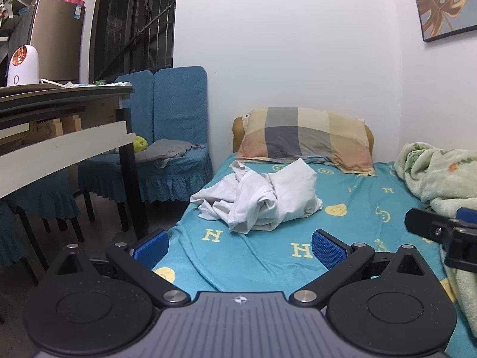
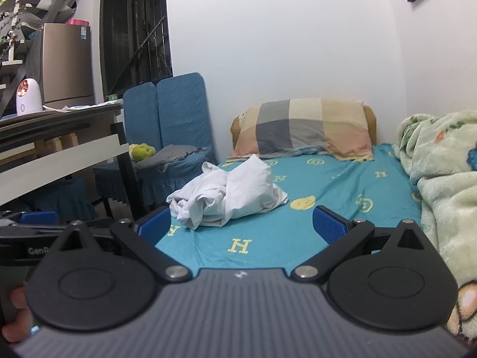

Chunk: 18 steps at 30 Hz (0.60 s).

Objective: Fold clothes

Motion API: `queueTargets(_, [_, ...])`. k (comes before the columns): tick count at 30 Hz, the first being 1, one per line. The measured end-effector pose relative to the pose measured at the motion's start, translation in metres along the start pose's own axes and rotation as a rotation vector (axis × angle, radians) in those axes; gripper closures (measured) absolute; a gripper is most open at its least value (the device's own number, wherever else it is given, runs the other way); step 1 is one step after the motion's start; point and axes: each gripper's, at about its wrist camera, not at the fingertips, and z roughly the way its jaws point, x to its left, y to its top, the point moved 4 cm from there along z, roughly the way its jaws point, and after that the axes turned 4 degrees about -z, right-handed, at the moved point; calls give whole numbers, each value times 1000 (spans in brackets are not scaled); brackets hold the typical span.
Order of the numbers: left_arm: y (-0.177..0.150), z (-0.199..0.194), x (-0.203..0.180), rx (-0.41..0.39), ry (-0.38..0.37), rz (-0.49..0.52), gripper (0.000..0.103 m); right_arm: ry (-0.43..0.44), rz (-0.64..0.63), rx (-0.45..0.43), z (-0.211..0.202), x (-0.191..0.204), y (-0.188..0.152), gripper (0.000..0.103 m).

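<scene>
A crumpled white garment (image 1: pixel 256 197) (image 2: pixel 228 195) lies in a heap on the teal bed sheet (image 1: pixel 342 232) (image 2: pixel 328 185), toward the bed's left side. My left gripper (image 1: pixel 238 246) hovers open over the near end of the bed, well short of the garment, with nothing between its blue pads (image 1: pixel 326 249). My right gripper (image 2: pixel 241 226) is also open and empty, its left pad (image 2: pixel 155 223) lining up with the garment's near edge. The right gripper's black body (image 1: pixel 441 232) shows at the right edge of the left wrist view.
A checked pillow (image 1: pixel 307 137) (image 2: pixel 304 128) rests at the head of the bed against the wall. A pale green blanket (image 1: pixel 441 176) (image 2: pixel 444 185) is bunched along the right side. A blue-covered chair (image 1: pixel 173 137) and a table (image 1: pixel 62 137) stand left of the bed.
</scene>
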Motion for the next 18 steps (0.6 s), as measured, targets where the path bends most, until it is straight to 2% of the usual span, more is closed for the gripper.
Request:
queueTargets(8, [4,-7,2,-28,-9,20,0,8,9,-27,-4,-4,2,0])
queueTargets(14, [36,-4,-1,-55,-11,31,0,43,60,-6,1,-11,0,0])
queueTargets(18, [51,11,3,-36,-32,19,0,76,124,36,22,-17,4,0])
